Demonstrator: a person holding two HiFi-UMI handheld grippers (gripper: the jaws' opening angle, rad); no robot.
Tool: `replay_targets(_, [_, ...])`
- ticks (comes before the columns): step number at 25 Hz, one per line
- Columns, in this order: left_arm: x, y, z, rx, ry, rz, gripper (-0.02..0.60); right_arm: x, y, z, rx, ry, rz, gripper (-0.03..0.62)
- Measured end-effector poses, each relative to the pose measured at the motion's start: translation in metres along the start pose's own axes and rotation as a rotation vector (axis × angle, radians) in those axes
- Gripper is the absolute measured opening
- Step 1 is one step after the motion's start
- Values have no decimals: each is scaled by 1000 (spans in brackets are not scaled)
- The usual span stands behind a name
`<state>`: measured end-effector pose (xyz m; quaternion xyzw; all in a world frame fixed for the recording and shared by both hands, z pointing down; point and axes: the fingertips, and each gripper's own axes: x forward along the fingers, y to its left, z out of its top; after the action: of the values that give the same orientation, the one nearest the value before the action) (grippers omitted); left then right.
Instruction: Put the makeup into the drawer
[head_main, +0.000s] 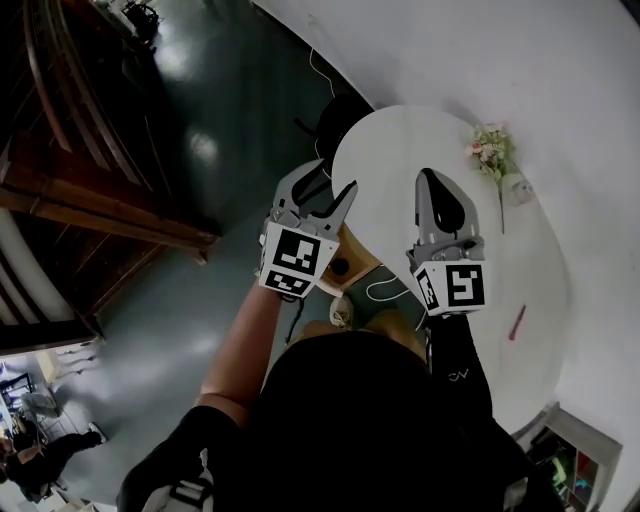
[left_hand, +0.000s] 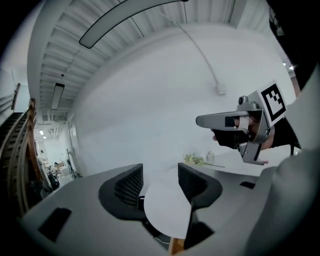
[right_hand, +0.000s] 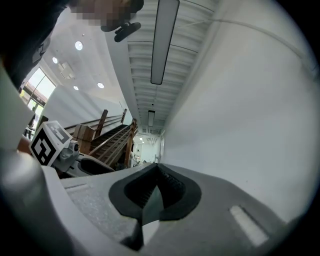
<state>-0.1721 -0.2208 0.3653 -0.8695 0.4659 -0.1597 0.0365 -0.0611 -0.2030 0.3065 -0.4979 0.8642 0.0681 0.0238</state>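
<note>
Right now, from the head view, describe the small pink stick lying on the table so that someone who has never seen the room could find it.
Find the round white table. Flowers and a small white container sit at its far side; the pink stick lies alone nearer the person, by the right rim. It is the only slim, reddish thing there, flat on bare tabletop.

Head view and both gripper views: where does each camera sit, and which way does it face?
Head view: on the person's head, aimed steeply down at the white table, flowers, dark-clothed shoulders, open left gripper, shut right gripper.
Left gripper view: on the left gripper, looking along its parted jaws over the table toward the wall; right gripper shows at right.
Right gripper view: on the right gripper, tilted up past its closed jaws at ceiling and staircase.
Shared: head and left gripper views both show table and flowers.
</note>
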Motion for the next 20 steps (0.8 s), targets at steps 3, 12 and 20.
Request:
replay_targets(3, [3, -14, 9, 5, -12, -36, 218, -10, -9, 7, -9, -8, -25, 5])
replay_targets(12, [38, -114, 63, 60, -89, -220, 218, -86, -77, 14, -25, 17, -179, 5])
replay_targets(20, [72, -250, 114, 86, -177, -420, 218, -191, -158, 20, -60, 38, -362, 5])
